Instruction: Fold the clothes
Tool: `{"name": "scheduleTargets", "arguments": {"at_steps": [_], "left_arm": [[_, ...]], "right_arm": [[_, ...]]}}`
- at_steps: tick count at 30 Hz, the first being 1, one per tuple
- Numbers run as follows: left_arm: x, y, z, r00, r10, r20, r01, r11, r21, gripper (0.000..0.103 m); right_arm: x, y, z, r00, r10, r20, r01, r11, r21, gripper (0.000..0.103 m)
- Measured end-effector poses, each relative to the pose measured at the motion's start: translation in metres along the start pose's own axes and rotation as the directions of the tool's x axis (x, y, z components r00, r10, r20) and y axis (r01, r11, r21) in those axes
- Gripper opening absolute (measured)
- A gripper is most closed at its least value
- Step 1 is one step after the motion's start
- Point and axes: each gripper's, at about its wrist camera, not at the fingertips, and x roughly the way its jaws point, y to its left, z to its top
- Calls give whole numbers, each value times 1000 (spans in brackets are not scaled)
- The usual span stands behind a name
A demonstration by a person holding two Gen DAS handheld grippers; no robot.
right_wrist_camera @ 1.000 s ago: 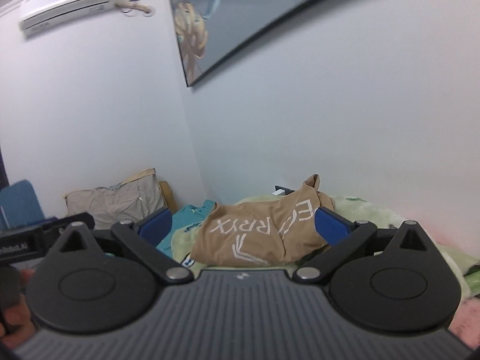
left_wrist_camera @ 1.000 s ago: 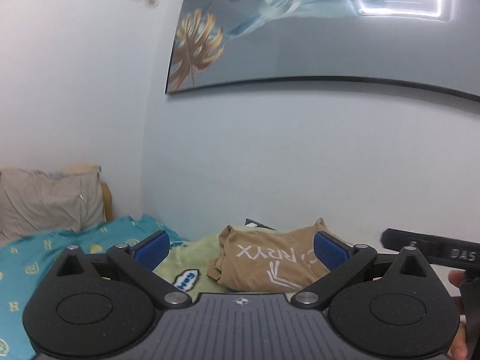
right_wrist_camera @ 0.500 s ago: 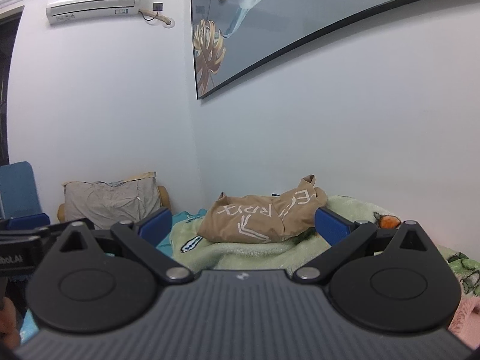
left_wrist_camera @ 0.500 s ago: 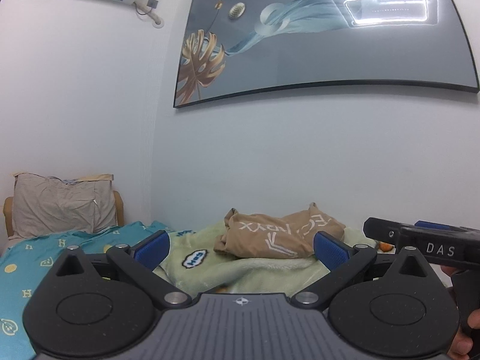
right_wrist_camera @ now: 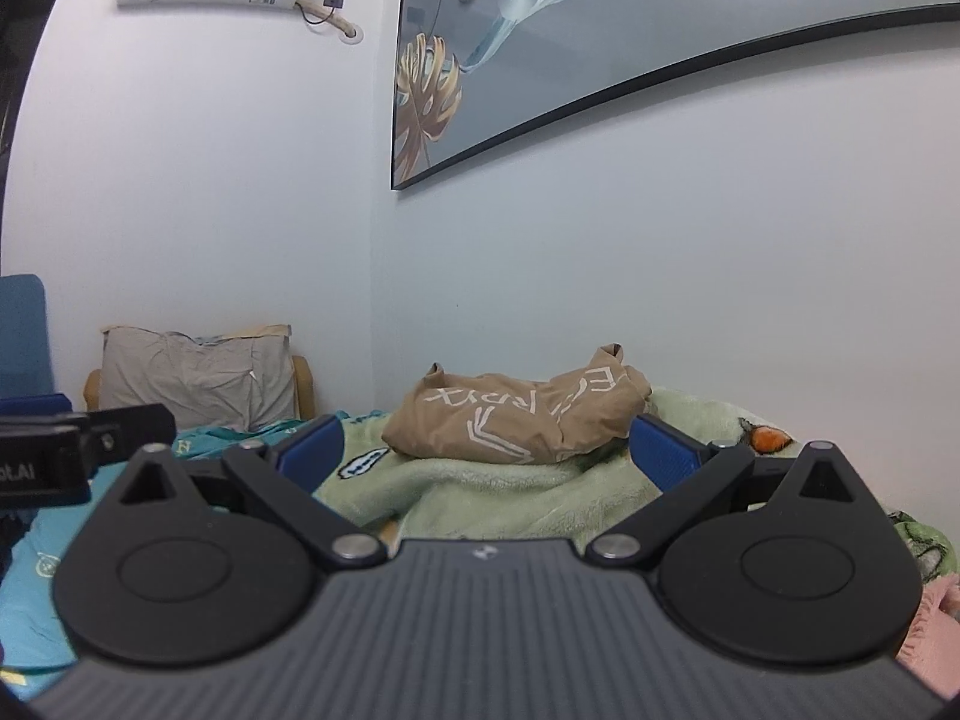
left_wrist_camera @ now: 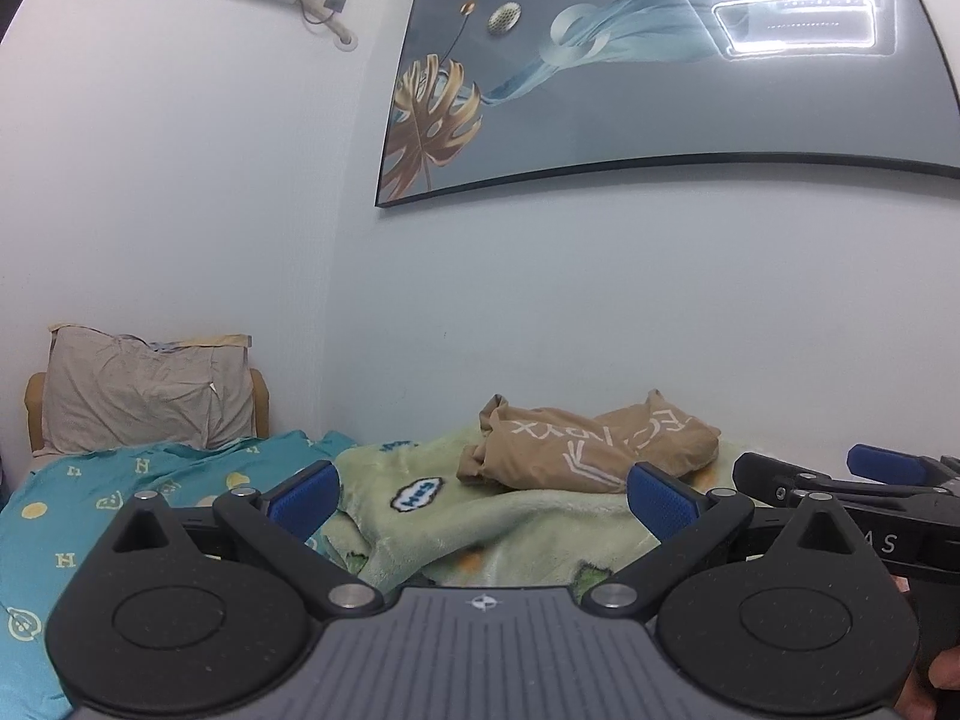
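Note:
A tan garment with white lettering point(left_wrist_camera: 585, 450) lies crumpled on a pale green blanket point(left_wrist_camera: 480, 534) against the far wall. It also shows in the right wrist view point(right_wrist_camera: 516, 423). My left gripper point(left_wrist_camera: 483, 501) is open and empty, well short of the garment and below it. My right gripper point(right_wrist_camera: 489, 453) is open and empty, also short of the garment. The right gripper shows at the right edge of the left wrist view point(left_wrist_camera: 852, 498). The left gripper shows at the left edge of the right wrist view point(right_wrist_camera: 72, 450).
A teal patterned sheet point(left_wrist_camera: 90, 516) covers the bed to the left. A grey pillow point(left_wrist_camera: 144, 396) leans at the headboard. A large framed picture point(left_wrist_camera: 660, 60) hangs above. A pink cloth point(right_wrist_camera: 936, 618) lies at the right edge.
Both grippers have pulled back and down from the tan garment, which now looks smaller and farther away. More of the green blanket shows in front of it. Both jaws stay open.

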Motion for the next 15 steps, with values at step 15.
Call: {"name": "scheduleTargets", "arguments": {"at_steps": [15], "left_arm": [[0,4,-5,1000,17,-3,-17,1000,-2,103]], "right_arm": [[-18,6,-11,1000,-2,-8,2,1000,-12,103]]}}
